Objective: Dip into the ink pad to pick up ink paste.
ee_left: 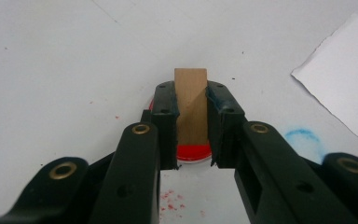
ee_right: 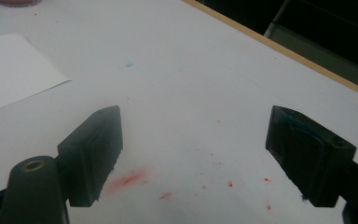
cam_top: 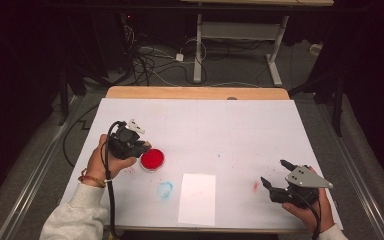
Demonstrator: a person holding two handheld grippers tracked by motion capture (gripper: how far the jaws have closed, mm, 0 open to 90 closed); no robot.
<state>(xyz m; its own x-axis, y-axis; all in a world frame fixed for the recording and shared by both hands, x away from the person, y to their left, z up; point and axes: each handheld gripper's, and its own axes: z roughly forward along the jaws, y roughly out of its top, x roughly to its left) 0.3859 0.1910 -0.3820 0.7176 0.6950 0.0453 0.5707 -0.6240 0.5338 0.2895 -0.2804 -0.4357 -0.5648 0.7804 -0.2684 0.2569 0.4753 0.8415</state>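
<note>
A dark room surrounds a white table (cam_top: 240, 125). In the lower left of the high view, the left gripper (cam_top: 139, 146) is clamped on a small wooden block (ee_left: 191, 105). The block stands in a round dish of red ink (cam_top: 153, 159). It looks light and hard, so a grip on its two flat sides should work. A sheet of paper (cam_top: 197, 198) lies low in the middle. At lower right, the right gripper (cam_top: 275, 176) has its jaws wide apart, holding nothing.

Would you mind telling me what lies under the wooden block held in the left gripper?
The red ink pad sits directly below the wooden block, which the left gripper clamps. The block's bottom face is hidden, so whether it touches the ink cannot be told.
</note>
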